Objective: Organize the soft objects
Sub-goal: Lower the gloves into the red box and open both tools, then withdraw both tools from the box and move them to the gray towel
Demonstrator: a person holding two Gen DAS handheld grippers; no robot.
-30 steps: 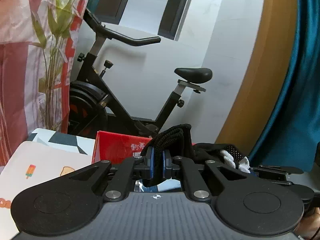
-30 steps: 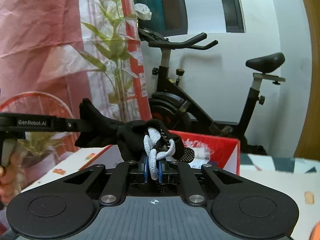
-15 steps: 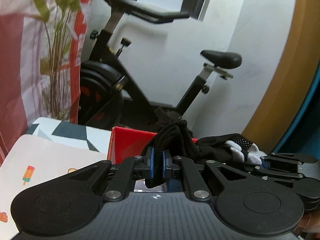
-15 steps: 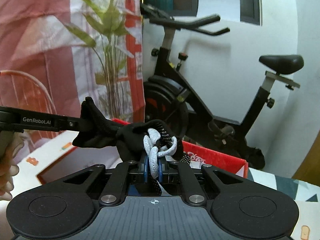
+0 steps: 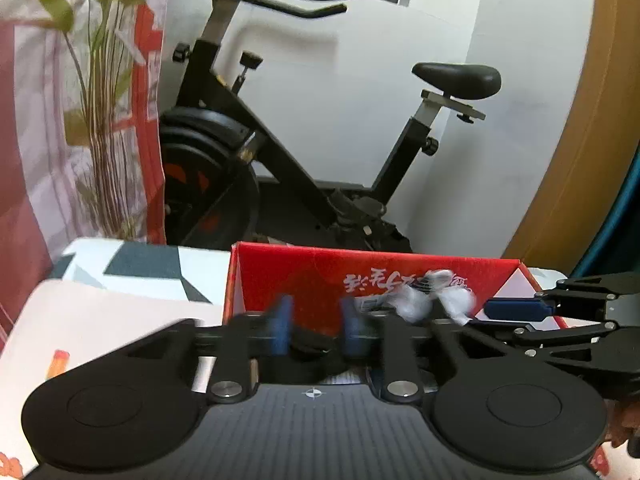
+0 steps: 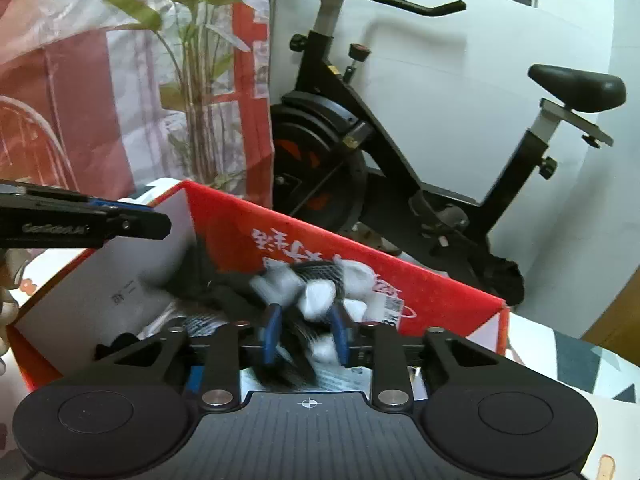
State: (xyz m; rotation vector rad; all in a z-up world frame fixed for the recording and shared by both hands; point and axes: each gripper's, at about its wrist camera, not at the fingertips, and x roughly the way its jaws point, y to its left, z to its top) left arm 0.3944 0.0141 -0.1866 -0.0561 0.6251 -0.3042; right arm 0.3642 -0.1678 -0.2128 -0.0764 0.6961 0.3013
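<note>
A red cardboard box [image 5: 320, 276] [image 6: 440, 300] stands on the table in front of both grippers. A black and white sock bundle [image 6: 316, 292] lies blurred in the box, its white part showing in the left wrist view [image 5: 432, 300]. My left gripper [image 5: 314, 328] is open over the box's near side, with black fabric [image 5: 308, 350] below the gap. My right gripper [image 6: 306, 332] is open just above the bundle. The right gripper shows from the side in the left wrist view [image 5: 520, 310], and the left one in the right wrist view [image 6: 120, 224].
A black exercise bike [image 5: 280, 152] [image 6: 400, 160] stands behind the box against a white wall. A plant with a red and white curtain [image 5: 100, 120] is at the left. A patterned tablecloth [image 5: 100, 312] covers the table.
Both grippers have opened and let go of the black and white sock bundle, which has dropped into the red box. Both views have tilted down toward the box.
</note>
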